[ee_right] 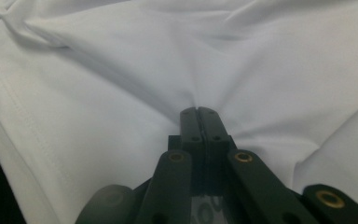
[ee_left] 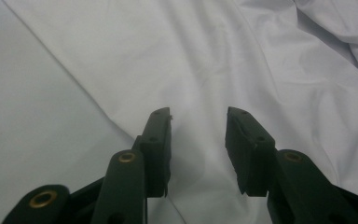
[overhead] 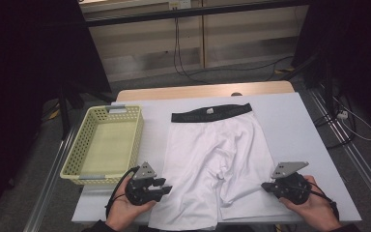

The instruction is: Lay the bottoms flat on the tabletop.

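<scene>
White shorts (overhead: 212,159) with a black waistband (overhead: 211,113) lie flat on the white table (overhead: 290,125), legs toward me. At the outer edge of the left leg, my left gripper (overhead: 166,188) is open, its jaws apart over the white fabric (ee_left: 214,60) with cloth under the gap (ee_left: 198,116). My right gripper (overhead: 265,186) is shut on the outer edge of the right leg. In the right gripper view the jaws (ee_right: 198,114) are pressed together with the fabric (ee_right: 168,56) puckering into them.
A pale yellow plastic basket (overhead: 77,164) stands on the table's left side, beside the shorts. The table's front edge is just below both hands. Dark stands and cables sit on the floor beyond the table.
</scene>
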